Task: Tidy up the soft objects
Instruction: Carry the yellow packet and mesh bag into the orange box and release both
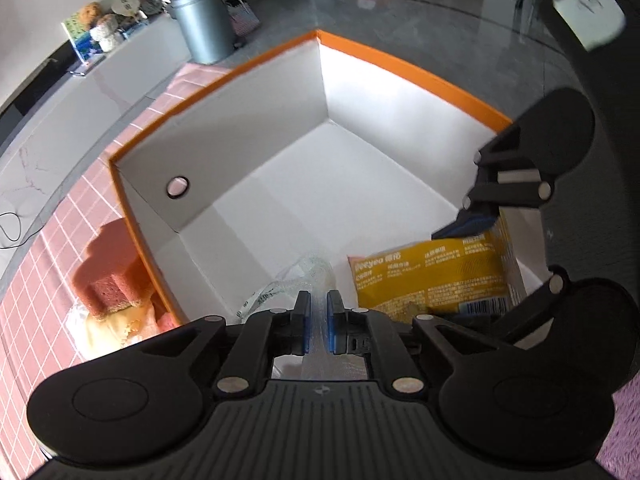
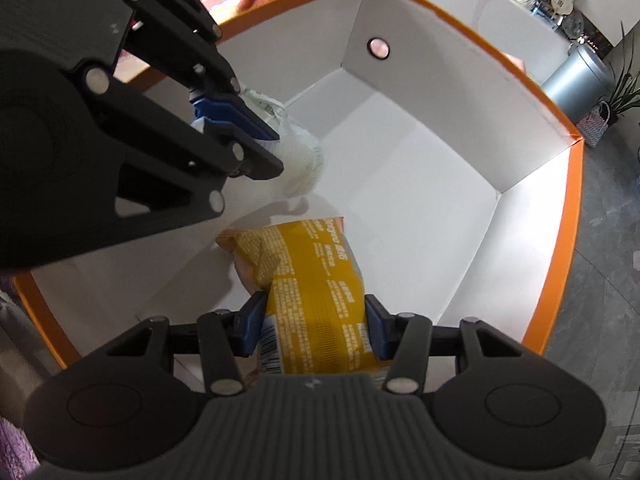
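Soft packets are what I am handling, and both sit low inside the white box with the orange rim, which rests on pink tiled cloth. I point both of my claws steeply down into it.

Next in size, the yellow printed packet runs lengthwise between my right fingers. My right claw stands partly open and its 2 blue pads press the packet's 2 long sides, so I have it in my grip. Its far end reaches toward the box floor; whether it touches there I cannot tell.

Smaller is the clear plastic bag with green print. My left claw is nearly closed, only a narrow gap between the pads, and the thin film passes through that gap. Whether the pads still pinch it I cannot tell. The bag's bulk hangs just beyond my left fingertips, near the box wall with the round hole.

Outside the box, beside its orange edge, lies an orange sponge on the cloth.
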Tool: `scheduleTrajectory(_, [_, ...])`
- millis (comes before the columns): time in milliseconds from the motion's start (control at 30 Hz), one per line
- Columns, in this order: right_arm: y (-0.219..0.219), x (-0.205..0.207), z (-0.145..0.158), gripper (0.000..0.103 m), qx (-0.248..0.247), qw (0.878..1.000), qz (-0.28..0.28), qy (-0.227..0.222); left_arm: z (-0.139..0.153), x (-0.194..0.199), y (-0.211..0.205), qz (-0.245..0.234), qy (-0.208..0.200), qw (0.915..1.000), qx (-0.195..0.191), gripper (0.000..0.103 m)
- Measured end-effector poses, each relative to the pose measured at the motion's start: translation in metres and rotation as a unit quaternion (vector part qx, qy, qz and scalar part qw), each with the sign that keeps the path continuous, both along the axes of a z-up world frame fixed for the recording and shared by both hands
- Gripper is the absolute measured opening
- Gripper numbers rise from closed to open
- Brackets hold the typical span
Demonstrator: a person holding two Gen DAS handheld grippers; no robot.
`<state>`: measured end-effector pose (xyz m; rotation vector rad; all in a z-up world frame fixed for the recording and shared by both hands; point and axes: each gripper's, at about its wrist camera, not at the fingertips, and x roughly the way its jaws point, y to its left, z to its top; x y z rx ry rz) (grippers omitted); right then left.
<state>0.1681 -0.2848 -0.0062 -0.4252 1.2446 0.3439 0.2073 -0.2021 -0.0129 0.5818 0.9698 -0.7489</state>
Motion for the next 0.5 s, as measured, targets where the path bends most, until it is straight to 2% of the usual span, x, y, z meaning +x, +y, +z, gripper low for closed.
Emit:
scheduleTrajectory(167, [-0.002,0.001,0.003,0.052,-0.002,1.0,0.001,0.013,-0.003,0.001,-0.003,0.01,0.012,0.9998,-0.01,0.018])
scheduleTrajectory(267, [-0.006,-0.001,0.008,0.059,-0.001,1.0,-0.006,0.011,-0.001,-0.001,-0.002,0.01,0.013,0.9997,-0.015,0.028])
scheduleTrajectory(367, [-0.008,-0.002,0.009,0.063,0.002,1.0,-0.011,0.005,0.006,-0.006,-0.001,0.004,0.015,0.9995,-0.028,0.049])
scheduleTrajectory(433, [-0.008,-0.005,0.01,0.066,0.002,1.0,-0.014,0.001,0.011,-0.012,-0.002,0.01,-0.004,0.9997,-0.023,0.073])
scheduleTrajectory(500, [-0.008,-0.011,0.014,0.07,0.0,1.0,-0.016,-0.003,0.017,-0.016,-0.001,0.012,-0.027,0.9993,-0.021,0.073])
